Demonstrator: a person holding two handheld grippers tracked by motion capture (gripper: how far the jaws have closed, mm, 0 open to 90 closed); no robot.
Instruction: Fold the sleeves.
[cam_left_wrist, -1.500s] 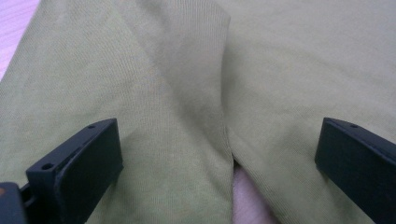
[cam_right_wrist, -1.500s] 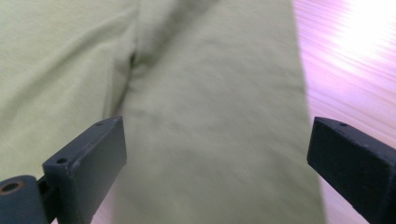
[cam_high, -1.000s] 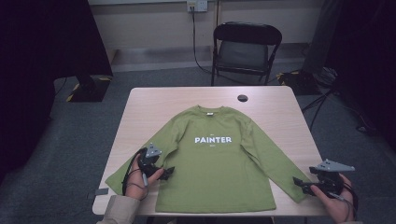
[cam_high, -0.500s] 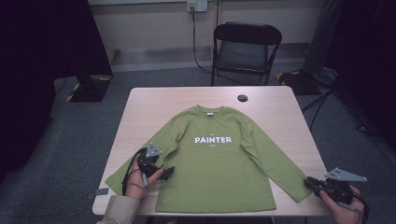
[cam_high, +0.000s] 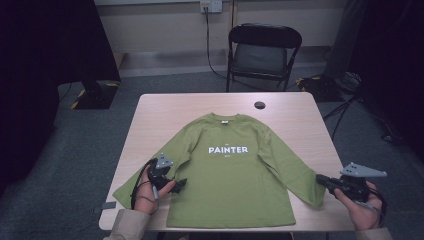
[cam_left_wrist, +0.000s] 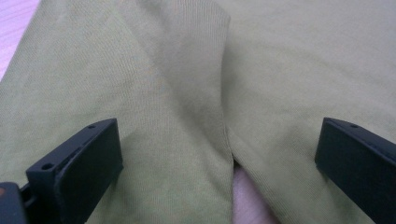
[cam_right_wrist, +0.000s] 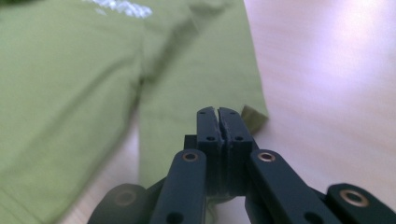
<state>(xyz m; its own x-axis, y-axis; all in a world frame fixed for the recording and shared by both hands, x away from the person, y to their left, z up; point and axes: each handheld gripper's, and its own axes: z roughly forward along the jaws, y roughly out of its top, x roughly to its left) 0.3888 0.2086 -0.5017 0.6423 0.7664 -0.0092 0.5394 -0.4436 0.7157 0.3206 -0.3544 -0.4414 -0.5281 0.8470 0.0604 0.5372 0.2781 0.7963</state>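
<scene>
- While I watch from above, the green long-sleeved shirt (cam_high: 235, 170) lies flat and face up on the table (cam_high: 295, 115), sleeves spread, white "PAINTER" across its chest.
- My left gripper (cam_high: 176, 185) sits at the shirt's 8 o'clock with jaws wide, straddling the seam between sleeve and body.
- My right gripper (cam_high: 320, 179), at 4 o'clock, has just clamped tight on the sleeve cuff (cam_right_wrist: 254, 116).
</scene>
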